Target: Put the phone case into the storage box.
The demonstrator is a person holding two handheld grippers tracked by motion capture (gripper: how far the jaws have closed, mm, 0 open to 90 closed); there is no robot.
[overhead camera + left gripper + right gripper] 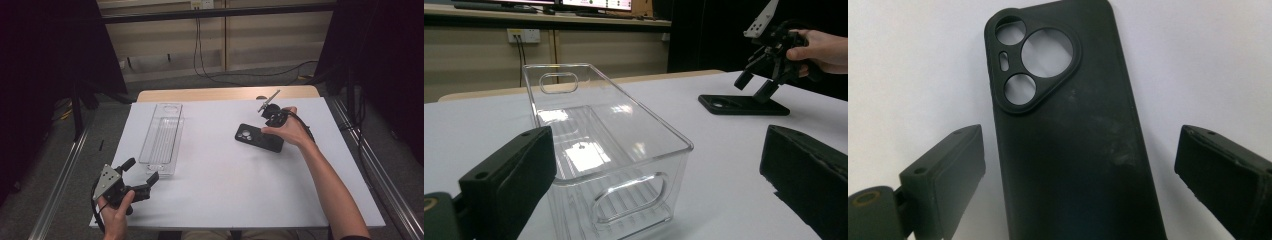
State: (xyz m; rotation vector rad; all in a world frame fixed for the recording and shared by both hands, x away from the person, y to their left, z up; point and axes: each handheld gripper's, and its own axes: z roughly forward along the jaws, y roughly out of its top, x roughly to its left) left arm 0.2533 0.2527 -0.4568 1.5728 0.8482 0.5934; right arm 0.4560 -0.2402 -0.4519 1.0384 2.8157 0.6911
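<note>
Inspection finds a black phone case [259, 137] lying flat on the white table [225, 170], camera cut-outs up, right of centre and well apart from the clear plastic bin [162, 137] that stands on the left half.

We see the right tongs [272, 119] held over the far end of the case, pointing down at it. In the right gripper view the case [1073, 150] lies between the two black jaws, with bare table showing on either side of it; the pads do not press on it. We therefore record these tongs as spread wider than the case and holding nothing. No earlier picture is on hand.

We see the left tongs [142, 175] at the near left corner of the table, just beside the near end of the bin and not touching it. In the left gripper view the jaws stand wide apart with the bin [609, 150] seen beyond them, and nothing is gripped. The right hand [819, 47] and its tongs show farther off above the case [744, 105].
</note>
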